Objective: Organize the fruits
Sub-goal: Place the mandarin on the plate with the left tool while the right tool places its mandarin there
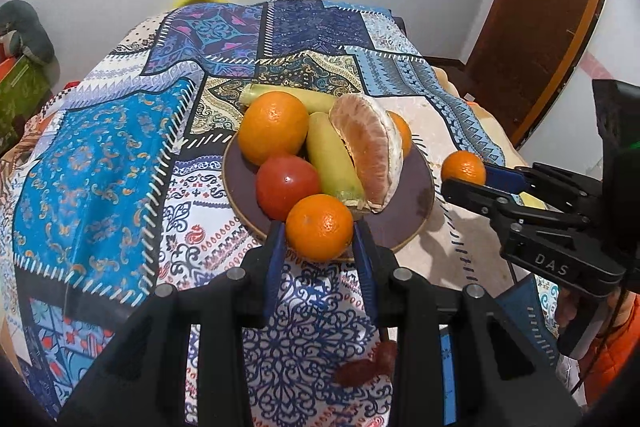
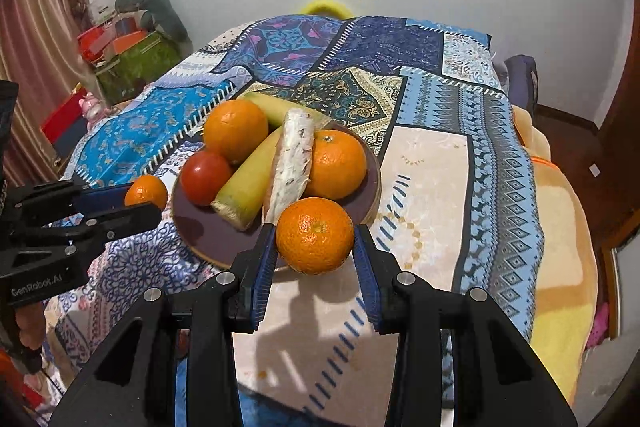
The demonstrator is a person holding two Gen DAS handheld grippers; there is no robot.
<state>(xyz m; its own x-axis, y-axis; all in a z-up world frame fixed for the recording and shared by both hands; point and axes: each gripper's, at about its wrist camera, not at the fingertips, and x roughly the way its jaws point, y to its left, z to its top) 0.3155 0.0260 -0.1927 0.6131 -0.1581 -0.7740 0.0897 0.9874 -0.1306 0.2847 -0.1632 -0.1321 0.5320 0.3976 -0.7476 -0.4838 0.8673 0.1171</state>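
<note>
A dark round plate (image 1: pixel 404 223) (image 2: pixel 208 239) on the patchwork cloth holds two oranges (image 1: pixel 273 127) (image 2: pixel 338 163), a red tomato (image 1: pixel 287 185) (image 2: pixel 205 177), two bananas (image 1: pixel 332 159) (image 2: pixel 248 179) and a peeled pomelo wedge (image 1: pixel 368 155) (image 2: pixel 294 159). My left gripper (image 1: pixel 319 229) is shut on a small orange (image 1: pixel 319 227) over the plate's near rim; it also shows in the right wrist view (image 2: pixel 146 191). My right gripper (image 2: pixel 315 237) is shut on another orange (image 2: pixel 315 235) at the plate's right edge, seen in the left wrist view (image 1: pixel 463 169).
The patchwork cloth (image 1: pixel 100 163) (image 2: pixel 440 155) covers a table or bed. A reddish-brown scrap (image 1: pixel 366 367) lies on the cloth near me. Boxes and clutter (image 2: pixel 128 59) stand at the far left. A wooden door (image 1: pixel 540 27) is at the right.
</note>
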